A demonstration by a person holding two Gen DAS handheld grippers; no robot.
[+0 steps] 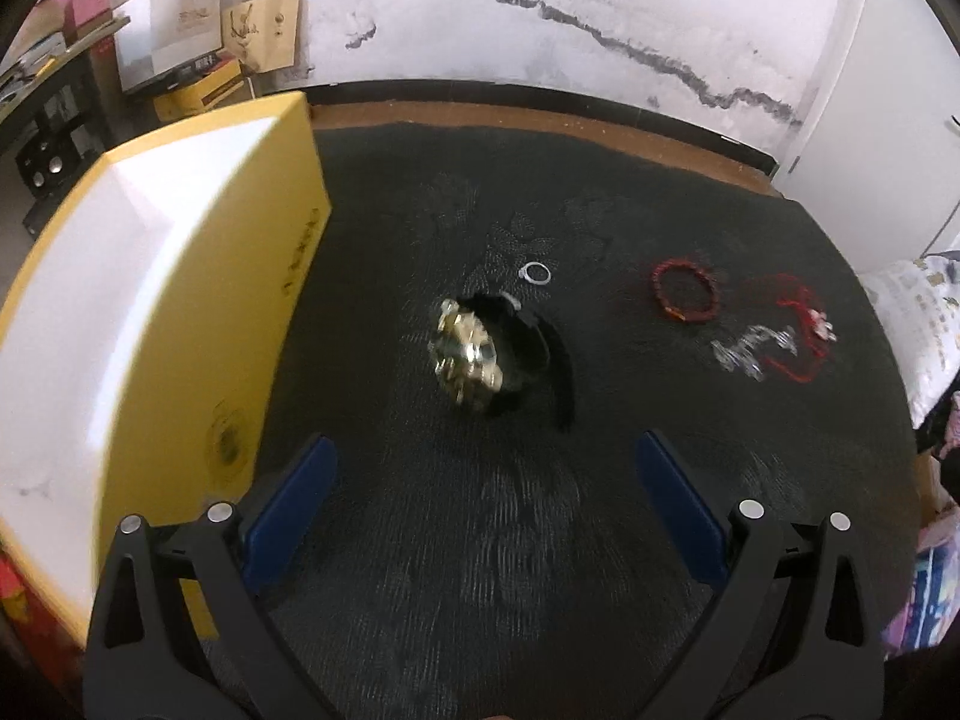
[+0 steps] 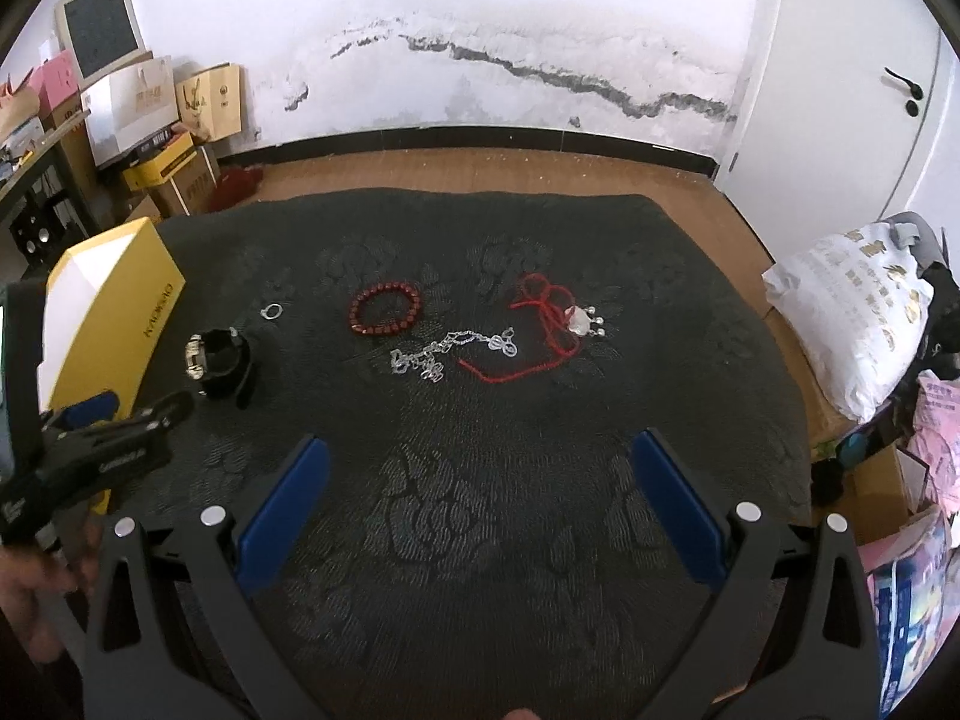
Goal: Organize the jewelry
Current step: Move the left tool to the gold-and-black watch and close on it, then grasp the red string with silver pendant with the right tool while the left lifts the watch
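On a dark patterned cloth [image 2: 480, 528] lie a gold-faced watch with a black strap [image 1: 480, 357] [image 2: 219, 363], a small silver ring [image 1: 536, 272] [image 2: 271, 311], a red bead bracelet [image 1: 686, 293] [image 2: 386, 306], a silver chain [image 1: 750, 348] [image 2: 450, 351] and a red cord with a pendant [image 1: 801, 330] [image 2: 552, 324]. An open yellow box with a white inside [image 1: 150, 312] [image 2: 102, 312] stands at the left. My left gripper [image 1: 486, 456] is open, just short of the watch. My right gripper [image 2: 480, 456] is open and empty, short of the chain.
The left gripper's body [image 2: 96, 456] shows at the left of the right wrist view, beside the box. Cardboard boxes [image 2: 162, 114] stand by the cracked white wall. A white bag [image 2: 852, 324] and packages lie to the right of the cloth.
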